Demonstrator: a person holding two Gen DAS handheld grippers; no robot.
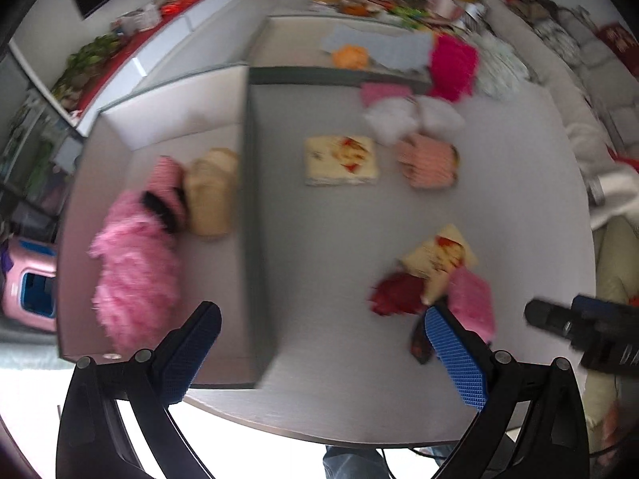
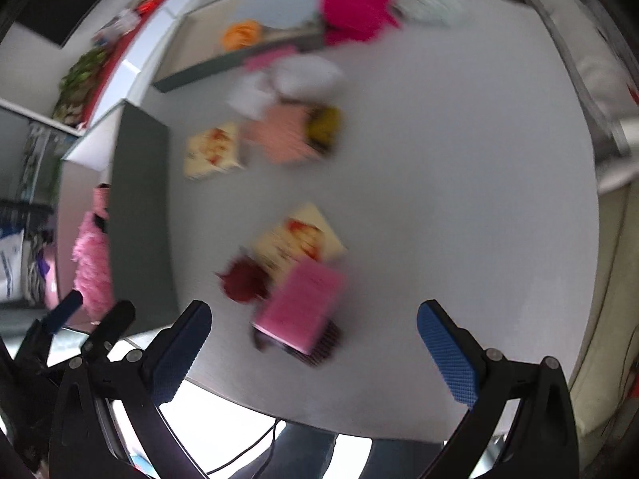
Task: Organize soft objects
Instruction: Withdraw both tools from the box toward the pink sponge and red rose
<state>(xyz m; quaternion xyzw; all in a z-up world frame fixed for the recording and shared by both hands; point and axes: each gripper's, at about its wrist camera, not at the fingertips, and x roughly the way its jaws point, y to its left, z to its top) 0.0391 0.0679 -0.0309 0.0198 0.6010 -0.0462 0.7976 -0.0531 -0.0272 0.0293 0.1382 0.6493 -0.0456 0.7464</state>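
My left gripper [image 1: 321, 343] is open and empty above the table's near edge. A grey open box [image 1: 159, 127] on the left holds a fluffy pink item [image 1: 135, 263], a striped pink item [image 1: 169, 183] and a beige item [image 1: 209, 191]. My right gripper [image 2: 313, 341] is open and empty, just above a pink folded cloth [image 2: 303, 303]. Beside that cloth lie a dark red item [image 2: 241, 279] and a cream printed cloth [image 2: 297, 241]. Further back lie another cream cloth [image 2: 213, 151], a peach striped item [image 2: 285, 135] and white items [image 2: 287, 84].
A magenta fluffy item [image 2: 355, 4] and an orange item [image 2: 241, 34] lie at the far side, by a second grey box [image 2: 223, 20]. The round white table [image 2: 459, 199] drops off at its near edge. A sofa [image 1: 571, 92] stands to the right. The views are blurred.
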